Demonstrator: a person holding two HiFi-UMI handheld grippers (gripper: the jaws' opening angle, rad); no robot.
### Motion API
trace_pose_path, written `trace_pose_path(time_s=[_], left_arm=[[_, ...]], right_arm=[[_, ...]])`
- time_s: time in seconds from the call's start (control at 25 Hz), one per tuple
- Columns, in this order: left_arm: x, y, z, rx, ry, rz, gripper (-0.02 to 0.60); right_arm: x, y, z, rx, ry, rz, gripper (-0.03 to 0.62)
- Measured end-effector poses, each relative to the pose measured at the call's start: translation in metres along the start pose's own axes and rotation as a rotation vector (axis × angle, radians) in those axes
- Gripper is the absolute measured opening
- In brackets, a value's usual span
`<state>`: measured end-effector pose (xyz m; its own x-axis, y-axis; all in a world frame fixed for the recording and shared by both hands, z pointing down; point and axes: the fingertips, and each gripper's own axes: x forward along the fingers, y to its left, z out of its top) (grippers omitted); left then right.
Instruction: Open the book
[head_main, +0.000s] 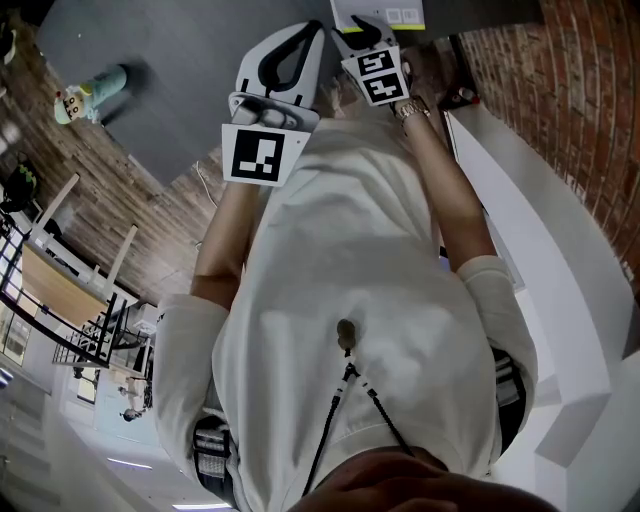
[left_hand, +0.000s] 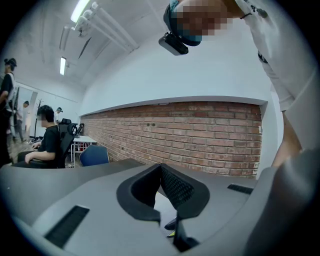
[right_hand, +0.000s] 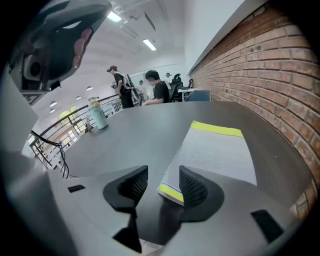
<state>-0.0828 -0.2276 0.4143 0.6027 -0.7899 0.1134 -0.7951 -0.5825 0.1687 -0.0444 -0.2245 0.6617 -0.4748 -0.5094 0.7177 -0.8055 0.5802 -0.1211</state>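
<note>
The book (right_hand: 215, 152) is lying closed and flat on the grey table (right_hand: 125, 137). Its yellow-edged near corner is showing in the gap of my right gripper (right_hand: 162, 176), whose jaws I am holding apart and tilted down at that corner with no pad pressing on it, apparently to catch the cover's edge. My left gripper (left_hand: 160, 169) is hanging level just left of the book, jaws together on nothing, seemingly waiting to steady it.

Teal bottle (right_hand: 96, 115) on grey table (right_hand: 145, 132), beside brick wall (right_hand: 260, 70)
</note>
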Motion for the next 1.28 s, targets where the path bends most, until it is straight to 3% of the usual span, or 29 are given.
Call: trace_pose_path(time_s=[0.72, 1.28], left_arm=[[-0.006, 0.004, -0.007, 0.000, 0.012, 0.007, 0.023], [-0.005, -0.002, -0.007, 0.014, 0.010, 0.018, 0.023]], right_arm=[[0.023, -0.017, -0.033, -0.028, 0.118, -0.056, 0.184], [0.016, -0.019, -0.030, -0.066, 0.112, -0.061, 0.057]])
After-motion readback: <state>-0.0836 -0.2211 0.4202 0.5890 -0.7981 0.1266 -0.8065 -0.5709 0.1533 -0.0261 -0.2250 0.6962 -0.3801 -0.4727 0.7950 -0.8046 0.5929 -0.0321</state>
